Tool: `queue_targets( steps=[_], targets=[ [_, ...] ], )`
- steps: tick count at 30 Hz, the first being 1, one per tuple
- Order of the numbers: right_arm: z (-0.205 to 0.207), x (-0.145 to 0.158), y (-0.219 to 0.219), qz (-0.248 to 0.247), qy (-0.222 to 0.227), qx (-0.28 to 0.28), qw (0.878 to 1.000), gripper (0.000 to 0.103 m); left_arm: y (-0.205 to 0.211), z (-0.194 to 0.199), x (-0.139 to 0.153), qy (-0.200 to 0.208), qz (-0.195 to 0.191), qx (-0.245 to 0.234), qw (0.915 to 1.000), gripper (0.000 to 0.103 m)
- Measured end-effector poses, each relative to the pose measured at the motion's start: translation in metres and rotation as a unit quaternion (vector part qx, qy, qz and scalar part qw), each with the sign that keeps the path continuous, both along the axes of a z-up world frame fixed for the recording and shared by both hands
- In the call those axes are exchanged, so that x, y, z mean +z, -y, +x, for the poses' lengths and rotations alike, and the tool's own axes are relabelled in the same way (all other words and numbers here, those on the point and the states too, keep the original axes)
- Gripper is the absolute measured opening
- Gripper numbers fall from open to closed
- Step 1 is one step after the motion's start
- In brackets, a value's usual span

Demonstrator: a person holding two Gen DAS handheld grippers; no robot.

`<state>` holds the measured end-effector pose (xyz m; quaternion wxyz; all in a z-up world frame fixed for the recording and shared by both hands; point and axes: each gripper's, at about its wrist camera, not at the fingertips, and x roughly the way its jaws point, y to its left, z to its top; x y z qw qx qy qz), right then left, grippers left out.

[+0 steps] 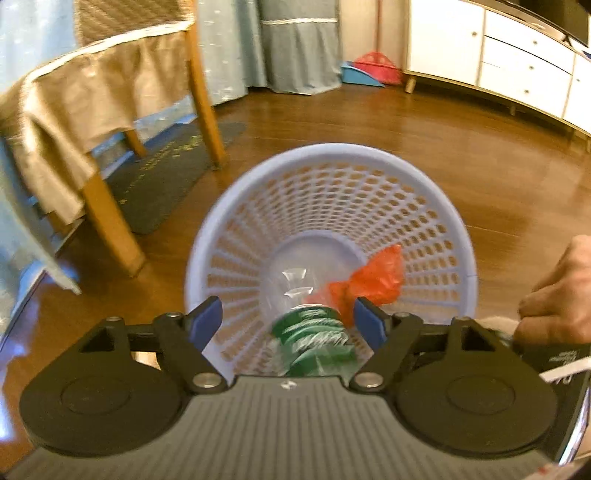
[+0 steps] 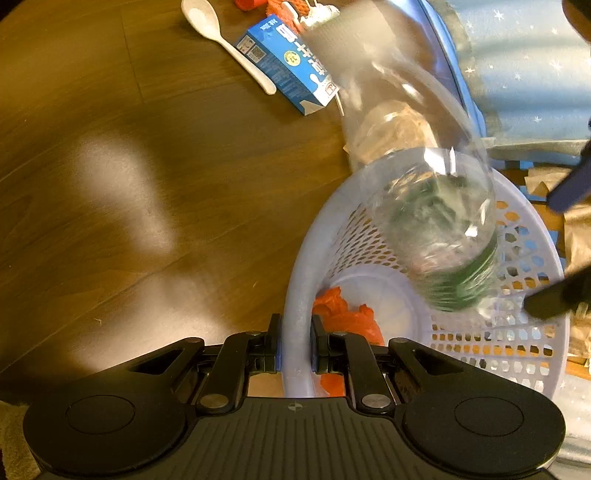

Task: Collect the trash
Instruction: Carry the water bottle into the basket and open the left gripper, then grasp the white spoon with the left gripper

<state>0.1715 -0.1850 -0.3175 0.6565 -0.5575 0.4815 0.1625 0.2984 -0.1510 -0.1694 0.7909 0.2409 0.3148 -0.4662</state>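
A pale blue mesh basket [image 1: 332,151] stands on the wooden floor. My right gripper [image 2: 294,347] is shut on the basket's near rim [image 2: 295,295]. A clear plastic bottle with a green label [image 1: 314,339] is blurred between the wide-apart blue pads of my left gripper [image 1: 288,321], and neither pad touches it. In the right wrist view the bottle [image 2: 436,229] hangs over the basket's mouth, bottom end lowest, with the left gripper's dark fingers [image 2: 569,184] apart at the right edge. A crumpled red plastic bag [image 1: 373,280] lies in the basket's bottom.
On the floor beyond the basket lie a blue milk carton [image 2: 288,70], a white spoon [image 2: 229,40] and red netting [image 2: 280,7]. A cloth-covered chair [image 1: 110,221] and a dark mat [image 1: 166,173] stand left, a white cabinet [image 1: 517,62] far right. A hand [image 1: 557,295] holds the right gripper.
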Motion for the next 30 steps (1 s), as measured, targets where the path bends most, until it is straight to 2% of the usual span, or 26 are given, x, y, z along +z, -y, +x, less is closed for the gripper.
queue_targets(
  steps=[7,13,17,21,30],
  targets=[
    [0.001,0.001,0.0,-0.001,0.001,-0.004,1.0,0.01,-0.025,0.012,0.0,-0.003,-0.005,0.036,0.9993,0.075],
    [0.0,0.003,0.001,-0.001,0.001,-0.003,1.0,0.01,-0.062,0.02,-0.004,0.008,0.008,0.076,0.9971,0.075],
    [0.0,0.002,0.0,-0.002,0.001,-0.004,1.0,0.01,-0.097,0.021,-0.017,0.017,0.029,0.111,0.9932,0.075],
    [0.0,0.002,0.0,-0.002,0.0,-0.003,1.0,0.01,-0.131,0.023,-0.032,0.001,0.045,0.148,0.9879,0.075],
    [0.0,0.002,0.0,-0.004,-0.002,-0.002,1.0,0.01,-0.181,0.005,-0.065,-0.006,0.069,0.191,0.9791,0.075]
  ],
)
